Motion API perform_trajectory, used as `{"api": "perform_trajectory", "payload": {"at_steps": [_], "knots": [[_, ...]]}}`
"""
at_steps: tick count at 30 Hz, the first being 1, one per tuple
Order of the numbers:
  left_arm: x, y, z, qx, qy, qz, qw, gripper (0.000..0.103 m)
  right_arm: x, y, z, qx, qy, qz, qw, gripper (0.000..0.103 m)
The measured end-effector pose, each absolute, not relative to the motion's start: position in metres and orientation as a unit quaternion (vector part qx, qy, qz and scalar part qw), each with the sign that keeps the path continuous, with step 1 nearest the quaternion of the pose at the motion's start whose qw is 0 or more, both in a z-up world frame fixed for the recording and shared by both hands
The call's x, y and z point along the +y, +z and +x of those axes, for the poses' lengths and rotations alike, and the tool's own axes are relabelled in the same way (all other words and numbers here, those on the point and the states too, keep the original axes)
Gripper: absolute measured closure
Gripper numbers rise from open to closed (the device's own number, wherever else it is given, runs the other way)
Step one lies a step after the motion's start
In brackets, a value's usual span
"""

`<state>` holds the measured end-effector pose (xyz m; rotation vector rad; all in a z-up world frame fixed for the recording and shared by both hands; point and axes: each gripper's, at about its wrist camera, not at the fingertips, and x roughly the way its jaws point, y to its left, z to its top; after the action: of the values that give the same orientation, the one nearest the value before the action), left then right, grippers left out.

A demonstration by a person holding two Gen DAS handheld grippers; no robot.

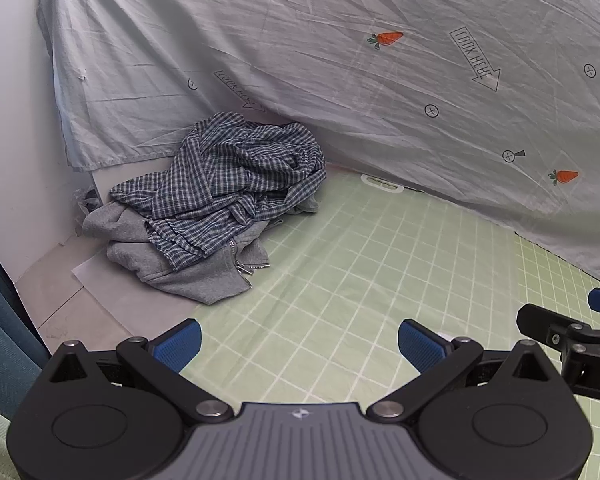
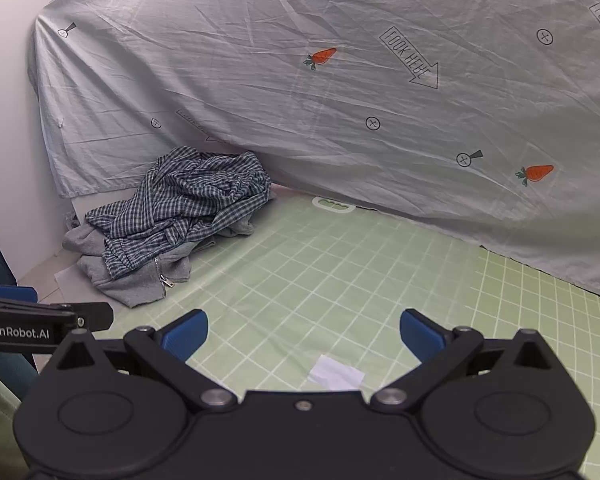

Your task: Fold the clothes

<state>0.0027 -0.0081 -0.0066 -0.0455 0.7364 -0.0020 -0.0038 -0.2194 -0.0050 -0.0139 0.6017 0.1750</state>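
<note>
A crumpled blue-and-white checked woven shirt [image 1: 236,184] lies in a loose, deeply creased heap on top of a grey fleecy zip-up hoodie [image 1: 196,268], whose metal zipper and pull show at the front edge; the two garments sit together at the far left corner of the work surface, pressed against the hanging cloth behind and well apart from both grippers. They rest partly on a pale green mat with a white grid pattern [image 1: 360,264], smooth and flat with a few soft ripples, and partly on bare whitish sheets [image 1: 100,280] beside it. Behind hangs a wrinkled light grey cotton sheet printed with orange carrots and "LOOK HERE" arrows [image 1: 340,60], sloping down to the mat's far edge, with a plain white wall [image 1: 8,140] to its left. A small white scrap of paper [image 2: 334,374] lies on the mat just ahead of the right gripper. The left gripper [image 1: 298,344] has its jaws spread wide, ribbed blue pads holding nothing; the right gripper [image 2: 304,334] is likewise wide apart and empty. Nothing lies between the grippers and the garments.
</note>
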Motion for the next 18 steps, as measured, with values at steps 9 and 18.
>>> {"api": "perform_trajectory", "payload": {"at_steps": [9, 18], "knots": [[-0.0051, -0.0073, 0.0033, 0.361, 0.001, -0.024, 0.932, 0.000, -0.2199, -0.0068, -0.0035, 0.300, 0.084, -0.004, 0.950, 0.000], [-0.0051, -0.0096, 0.0045, 0.365, 0.001, -0.024, 0.931, 0.000, -0.2190, -0.0080, -0.0029, 0.305, 0.085, -0.005, 0.949, 0.000]]}}
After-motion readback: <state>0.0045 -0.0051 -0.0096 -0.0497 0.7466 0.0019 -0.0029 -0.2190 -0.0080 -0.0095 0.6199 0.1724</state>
